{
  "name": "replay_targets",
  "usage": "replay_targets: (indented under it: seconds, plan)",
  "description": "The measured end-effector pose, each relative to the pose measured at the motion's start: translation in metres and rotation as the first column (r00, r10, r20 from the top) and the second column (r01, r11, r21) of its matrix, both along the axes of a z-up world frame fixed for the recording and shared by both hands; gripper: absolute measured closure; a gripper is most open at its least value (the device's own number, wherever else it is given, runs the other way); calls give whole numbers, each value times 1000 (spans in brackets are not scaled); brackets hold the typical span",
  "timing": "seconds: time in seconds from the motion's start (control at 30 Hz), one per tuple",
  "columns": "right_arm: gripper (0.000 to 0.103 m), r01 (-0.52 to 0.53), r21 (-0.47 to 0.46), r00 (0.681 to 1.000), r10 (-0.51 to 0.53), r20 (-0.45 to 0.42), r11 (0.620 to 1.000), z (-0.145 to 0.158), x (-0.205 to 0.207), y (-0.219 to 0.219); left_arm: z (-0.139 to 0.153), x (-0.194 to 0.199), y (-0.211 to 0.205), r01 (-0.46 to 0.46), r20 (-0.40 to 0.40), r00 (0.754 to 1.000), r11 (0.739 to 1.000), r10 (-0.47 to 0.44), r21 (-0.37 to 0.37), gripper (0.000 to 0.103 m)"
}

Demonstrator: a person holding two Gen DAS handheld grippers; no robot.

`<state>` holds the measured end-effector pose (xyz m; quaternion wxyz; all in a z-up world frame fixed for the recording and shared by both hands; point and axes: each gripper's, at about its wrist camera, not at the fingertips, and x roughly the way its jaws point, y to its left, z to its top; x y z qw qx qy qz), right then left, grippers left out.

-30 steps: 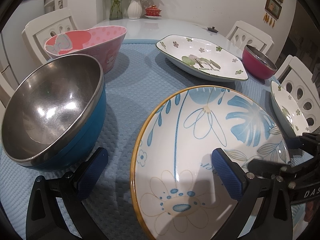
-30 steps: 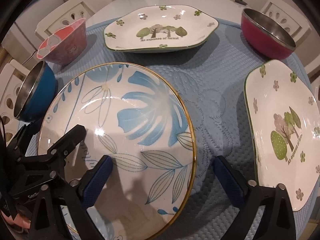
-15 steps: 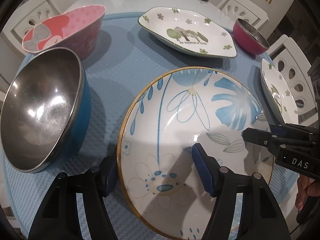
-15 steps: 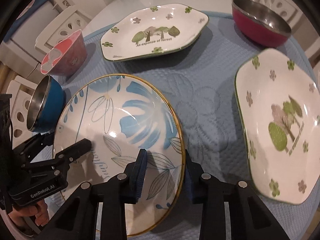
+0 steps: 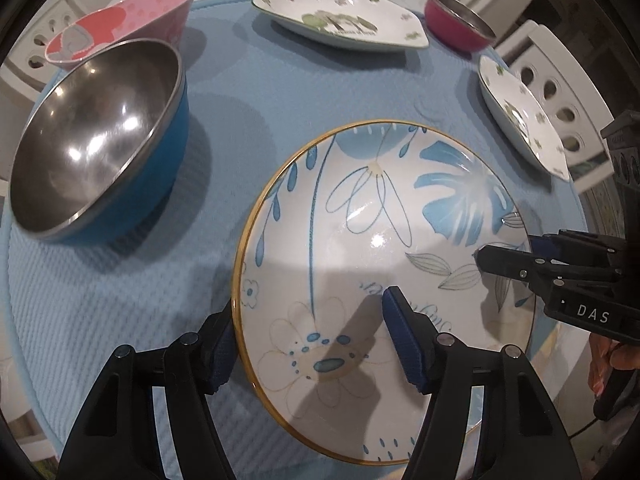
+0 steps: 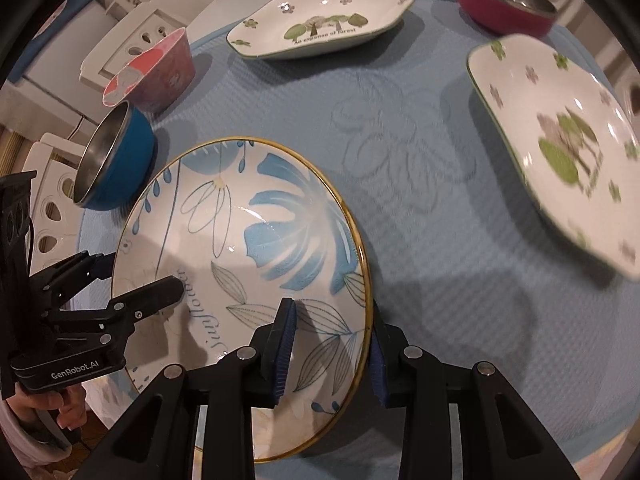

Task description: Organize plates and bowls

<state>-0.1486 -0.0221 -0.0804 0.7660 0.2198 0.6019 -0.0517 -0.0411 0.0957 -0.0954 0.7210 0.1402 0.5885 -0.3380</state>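
Note:
A round white plate with blue leaves and a gold rim (image 5: pixel 372 240) (image 6: pixel 248 240) is held over the blue mat by both grippers and looks lifted. My left gripper (image 5: pixel 308 344) is shut on its left rim, one finger inside and one outside. My right gripper (image 6: pixel 332 344) is shut on its right rim; it also shows in the left wrist view (image 5: pixel 516 256). The left gripper shows in the right wrist view (image 6: pixel 136 280).
On the blue mat (image 5: pixel 120 300) stand a blue steel-lined bowl (image 5: pixel 100 136) (image 6: pixel 116 160), a pink bowl (image 5: pixel 124 24) (image 6: pixel 152 76), two green-tree plates (image 5: pixel 340 16) (image 6: pixel 560 148) and a magenta steel bowl (image 5: pixel 460 24) (image 6: pixel 504 8). White chairs ring the table.
Both grippers closed from open onto the blue-leaf plate's opposite rims. The views have since risen and the other dishes have shifted, as the plate comes up.

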Motion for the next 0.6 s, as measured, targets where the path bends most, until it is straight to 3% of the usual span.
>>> replay_targets:
  seconds: [0.3,0.47,0.6]
  plan:
    - [68,62,21,998,-61,-26,998,0,-10,10,-6,-5,-7,4,10,1000,999,-4,46,32]
    - [68,37,37,999,-36,-25,999,0,-11,7,-5,-5,-5,-15,-6,1000,998,15,68,32]
    - [68,-21,51,999,23,-34,998,1,-10,5,-3,-7,-1,-78,-44,995,987,84,139,33]
